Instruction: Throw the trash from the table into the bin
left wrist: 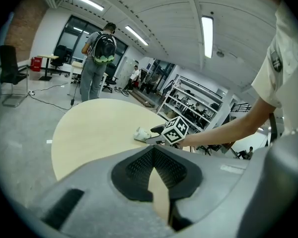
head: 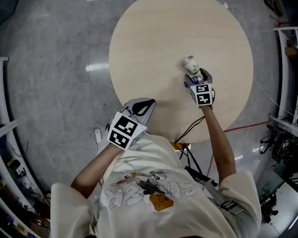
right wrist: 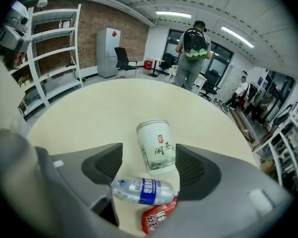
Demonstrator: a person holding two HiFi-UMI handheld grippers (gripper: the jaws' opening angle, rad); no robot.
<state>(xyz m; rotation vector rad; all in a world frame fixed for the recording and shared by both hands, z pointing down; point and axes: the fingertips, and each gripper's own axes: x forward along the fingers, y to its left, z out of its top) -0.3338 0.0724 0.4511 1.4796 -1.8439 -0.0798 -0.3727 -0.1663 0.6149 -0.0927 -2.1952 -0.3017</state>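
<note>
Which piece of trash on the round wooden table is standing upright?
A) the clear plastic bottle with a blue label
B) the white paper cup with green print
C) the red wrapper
B: the white paper cup with green print stands upright between the open jaws of the right gripper, while the clear plastic bottle lies on its side and the red wrapper lies flat.

I read 闲茶 in dark print on the paper cup (right wrist: pixel 157 151); more characters follow but are cut off at its edge. The small red seal above them is too small to read. The bottle (right wrist: pixel 141 191) has a blue label with unreadable white print. White characters on the red wrapper (right wrist: pixel 157 216) are partly hidden. The shirt print (head: pixel 149 190) has upside-down letters I can't read.
</note>
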